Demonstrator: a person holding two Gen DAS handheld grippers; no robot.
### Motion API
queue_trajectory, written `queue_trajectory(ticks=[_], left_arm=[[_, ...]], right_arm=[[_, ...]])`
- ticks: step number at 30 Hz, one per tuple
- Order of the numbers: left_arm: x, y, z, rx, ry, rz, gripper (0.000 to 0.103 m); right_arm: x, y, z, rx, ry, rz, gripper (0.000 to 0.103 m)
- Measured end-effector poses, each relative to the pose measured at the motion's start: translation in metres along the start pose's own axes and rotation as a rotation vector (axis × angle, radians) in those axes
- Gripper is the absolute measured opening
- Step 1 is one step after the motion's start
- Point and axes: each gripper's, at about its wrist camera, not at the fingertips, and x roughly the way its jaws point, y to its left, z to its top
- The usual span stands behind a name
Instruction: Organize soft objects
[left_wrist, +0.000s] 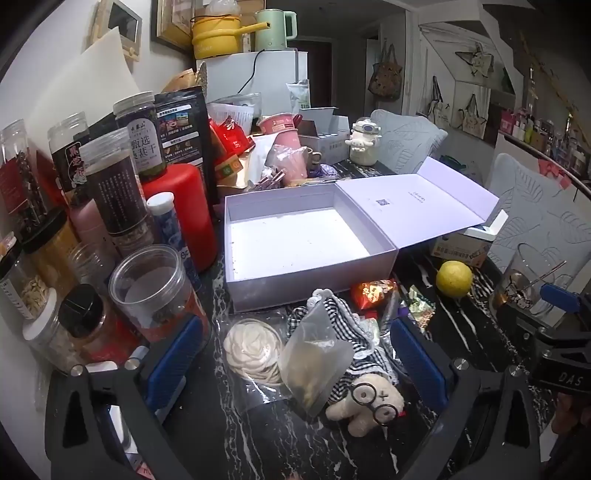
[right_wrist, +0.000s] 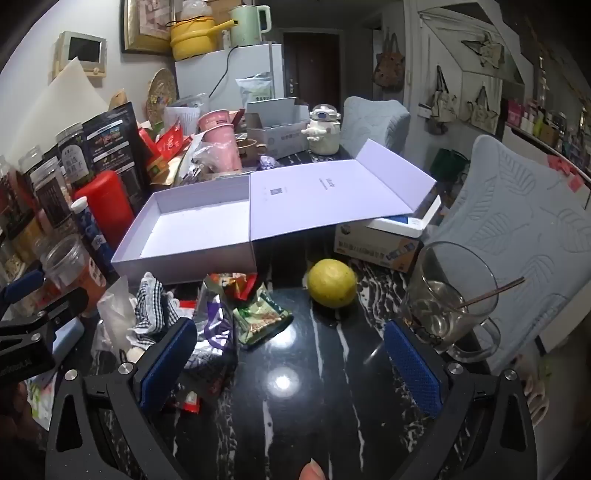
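An open white box (left_wrist: 299, 240) stands empty on the black marble table, its lid (left_wrist: 417, 206) folded out to the right; it also shows in the right wrist view (right_wrist: 192, 229). In front of it lies a pile: a cream flower-shaped pad in a clear bag (left_wrist: 253, 350), a translucent pouch (left_wrist: 314, 362), a black-and-white checked cloth (left_wrist: 347, 325) and a small plush toy with glasses (left_wrist: 369, 402). My left gripper (left_wrist: 295, 365) is open, its blue pads either side of this pile. My right gripper (right_wrist: 291, 362) is open and empty over bare table. The checked cloth (right_wrist: 151, 306) lies left of it.
Jars and bottles (left_wrist: 122, 206) crowd the left side. Snack wrappers (right_wrist: 258, 314), a lemon (right_wrist: 331, 282) and a glass mug with a straw (right_wrist: 447, 306) sit in front and right of the box. Small cartons (right_wrist: 380, 236) lie under the lid. Padded chairs (right_wrist: 517, 221) stand at right.
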Motion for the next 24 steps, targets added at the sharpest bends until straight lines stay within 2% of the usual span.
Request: queue_trajectory(ticks=[12, 24], left_arm=[[0.000, -0.003, 0.009, 0.016, -0.008, -0.002, 0.103], [-0.011, 0.003, 0.003, 0.025, -0.032, -0.026, 0.103]], right_arm=[[-0.002, -0.002, 0.002, 0.000, 0.008, -0.017, 0.103], [0.001, 0.001, -0.002, -0.013, 0.012, -0.003, 0.103]])
